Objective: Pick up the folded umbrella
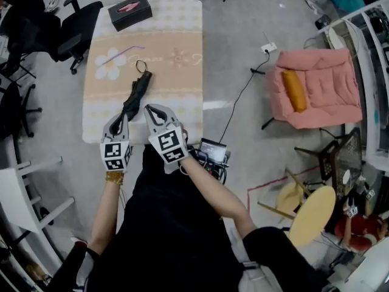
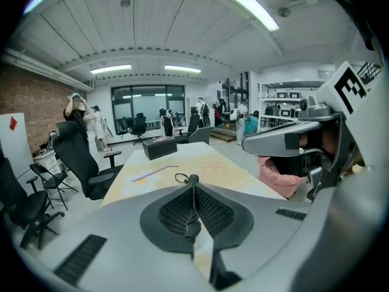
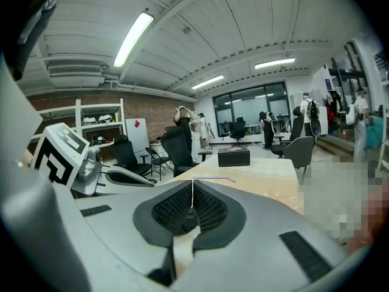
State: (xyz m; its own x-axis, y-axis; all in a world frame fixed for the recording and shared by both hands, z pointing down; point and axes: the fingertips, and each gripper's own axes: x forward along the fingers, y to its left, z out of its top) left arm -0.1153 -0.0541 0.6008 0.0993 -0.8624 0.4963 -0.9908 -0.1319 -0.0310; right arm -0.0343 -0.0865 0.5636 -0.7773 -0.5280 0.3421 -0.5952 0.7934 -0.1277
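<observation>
Head view: I looked steeply down on a table covered by a beige flowered cloth. Both my arms reached to its near edge.
Umbrella: it was folded and black, and lay flat on the table's near half, left of the middle. It slanted from near-left to far-right, with the loop end toward the table's far side.
Left gripper: it was at the table's near edge, on the left. Its tips were at the umbrella's near end, and I could not tell whether they touched it.
Left jaws: in the left gripper view they were closed together, pad against pad. The umbrella's far end and loop showed just over the tips, in line with them along the table.
Right gripper: it was over the table's near edge, about the middle, just right of the umbrella and clear of it.
Right jaws: in the right gripper view they were pressed together, with only a hairline seam between the pads.
Box: black with pink on top, it sat at the table's far end, toward the left corner.
Straw: purple, it lay on the table's left side, between the box and the umbrella.
Office chair: black, it stood on the floor against the table's far-left corner.
Armchair: pink with an orange bolster on it, it stood on the floor well off the table's right side.
</observation>
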